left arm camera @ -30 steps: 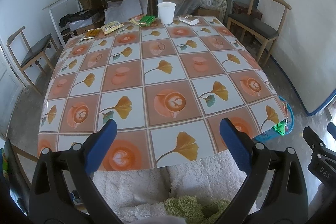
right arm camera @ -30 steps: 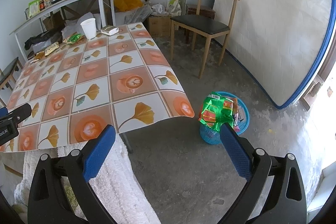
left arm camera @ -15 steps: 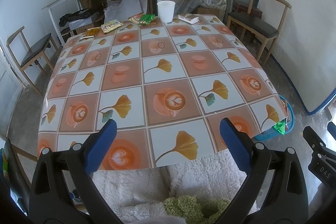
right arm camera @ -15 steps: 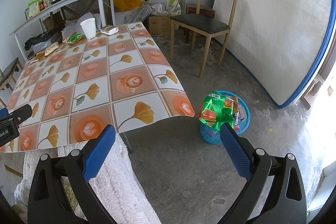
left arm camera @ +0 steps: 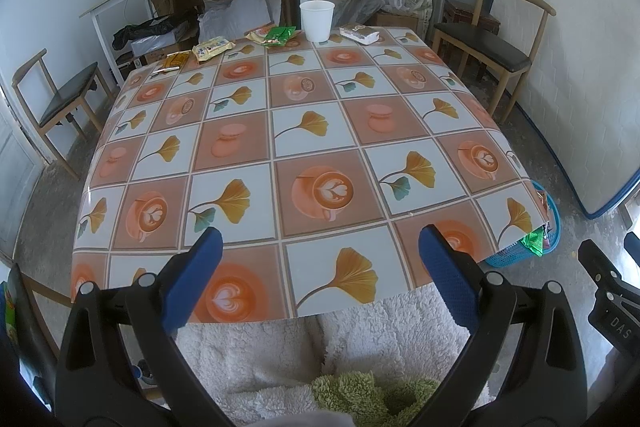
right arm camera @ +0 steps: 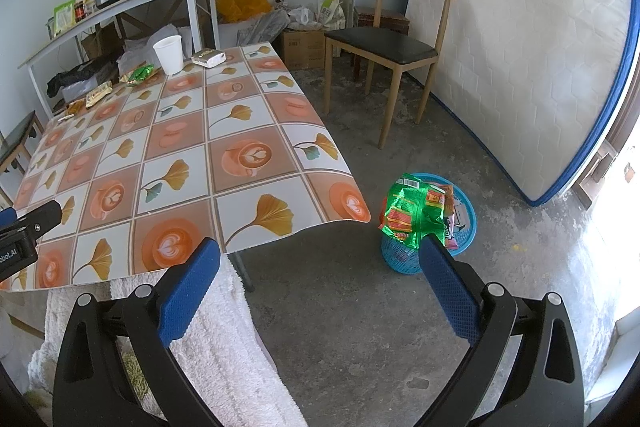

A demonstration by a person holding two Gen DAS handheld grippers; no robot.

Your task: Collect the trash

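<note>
Change since earlier frames: almost none; both grippers hold station at the near counter (left arm camera: 304, 147) edge.

Left gripper (left arm camera: 318, 255): jaws wide apart, empty.
Right gripper (right arm camera: 320, 267): jaws wide apart, empty.

Trash: wrappers (left arm camera: 276, 35), paper cup (left arm camera: 317, 20) and packet (left arm camera: 360, 32) at 12 o'clock, far edge.

Step, judged: between pickups; next calls for a long reach across.

Right view alone shows the blue basket (right arm camera: 466, 227) fully, at 3 o'clock on the floor, its green bag (right arm camera: 414, 213) overflowing.

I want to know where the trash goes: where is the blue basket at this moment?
The blue basket stands on the floor just beyond the near right corner of the table, seen in the right wrist view, with a green wrapper sticking out of it.
</note>
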